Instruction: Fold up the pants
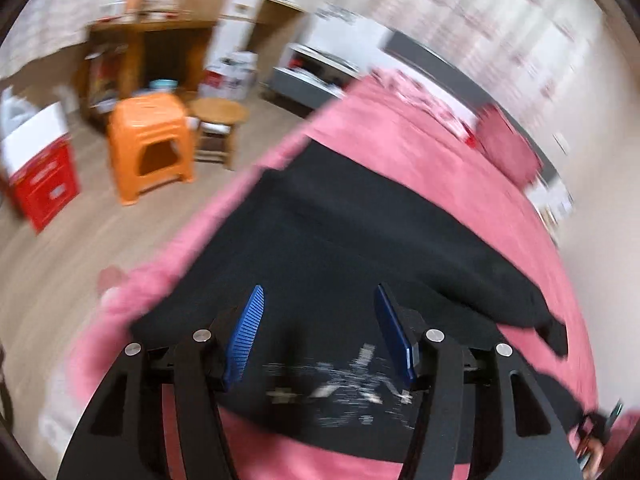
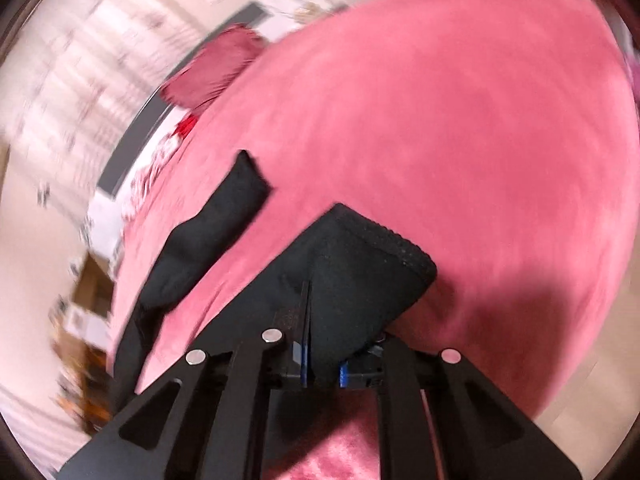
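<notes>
A: In the left wrist view, what is there?
B: The black pants [image 1: 360, 240] lie on a pink bed cover [image 1: 420, 136]. The left gripper [image 1: 318, 328] hovers above them, fingers spread, holding nothing. Behind, an orange stool [image 1: 150, 146] stands on the wooden floor [image 1: 60, 264], near a desk [image 1: 148, 56].

A: And in the right wrist view?
B: The right gripper [image 2: 320, 364] is clamped on a pants edge [image 2: 360, 280], over the same cover [image 2: 460, 120]. The wall [image 2: 80, 80] is blurred.
</notes>
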`<state>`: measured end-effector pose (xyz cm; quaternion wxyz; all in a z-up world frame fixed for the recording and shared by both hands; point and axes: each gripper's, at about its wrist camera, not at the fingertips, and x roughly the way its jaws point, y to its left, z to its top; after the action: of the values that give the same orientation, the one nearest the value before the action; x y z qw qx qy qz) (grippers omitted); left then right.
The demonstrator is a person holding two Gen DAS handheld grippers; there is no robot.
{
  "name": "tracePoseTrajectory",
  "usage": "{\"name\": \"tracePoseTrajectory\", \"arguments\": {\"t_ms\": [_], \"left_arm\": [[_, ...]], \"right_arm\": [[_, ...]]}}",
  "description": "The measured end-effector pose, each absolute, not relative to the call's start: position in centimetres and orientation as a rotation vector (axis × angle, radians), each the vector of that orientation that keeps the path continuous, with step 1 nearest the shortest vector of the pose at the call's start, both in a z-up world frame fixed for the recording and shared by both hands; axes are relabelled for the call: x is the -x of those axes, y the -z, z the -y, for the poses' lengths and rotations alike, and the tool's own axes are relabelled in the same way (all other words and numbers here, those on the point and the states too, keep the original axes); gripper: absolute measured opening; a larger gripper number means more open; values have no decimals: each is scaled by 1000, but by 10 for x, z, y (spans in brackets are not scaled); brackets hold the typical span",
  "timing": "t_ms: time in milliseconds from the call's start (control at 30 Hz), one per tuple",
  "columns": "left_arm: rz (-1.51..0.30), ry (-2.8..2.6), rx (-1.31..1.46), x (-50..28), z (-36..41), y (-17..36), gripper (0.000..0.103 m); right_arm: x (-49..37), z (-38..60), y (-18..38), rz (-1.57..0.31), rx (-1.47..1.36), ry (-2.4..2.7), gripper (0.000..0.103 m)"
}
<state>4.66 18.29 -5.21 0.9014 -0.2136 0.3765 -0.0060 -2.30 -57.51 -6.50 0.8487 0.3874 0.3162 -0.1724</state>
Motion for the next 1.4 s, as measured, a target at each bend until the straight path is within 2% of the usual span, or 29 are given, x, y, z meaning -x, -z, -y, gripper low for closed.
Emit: {"name": "tracePoseTrajectory", "arguments": {"t_ms": [233,300,333,367,400,467,567,667,733,800,833,933,1100,1400], "left_arm": [[-940,93,272,-93,-122,112,56],[-957,82,270,-94,-124,127,56],[-933,86,266,-91,-125,127,56],[-923,90,249,-89,-125,128,61],[-924,105,235,-86,-125,130,65],[-921,137,218,-84,-123,131,83],[-912,133,195,-85,-114,133,92],[-907,125,143,-82,-105,136,94],[-910,125,114,-77,-100,135,94],[-916,126,114,-75,-102,132,94],[-918,127,129,-76,-104,131,94],[-893,152,242,-79,-115,121,94],[-869,126,306,-105,-132,103,94],[-836,-13,247,-215,-167,71,94]], "right_arm": [[21,565,104,-834,-715,446,14],[32,564,108,-820,-721,475,26],[31,562,104,-820,-713,520,46],[31,559,96,-811,-678,626,59],[35,553,83,-755,-647,725,60],[31,539,63,-653,-646,715,65],[7,506,51,-621,-587,606,72],[-33,458,57,-680,-498,439,81],[-61,429,65,-717,-428,365,83],[-81,404,75,-752,-404,307,90],[-94,391,81,-770,-398,279,97],[-119,363,90,-791,-340,264,101],[-147,344,113,-842,-177,316,101],[-147,340,126,-856,-135,340,101]]}}
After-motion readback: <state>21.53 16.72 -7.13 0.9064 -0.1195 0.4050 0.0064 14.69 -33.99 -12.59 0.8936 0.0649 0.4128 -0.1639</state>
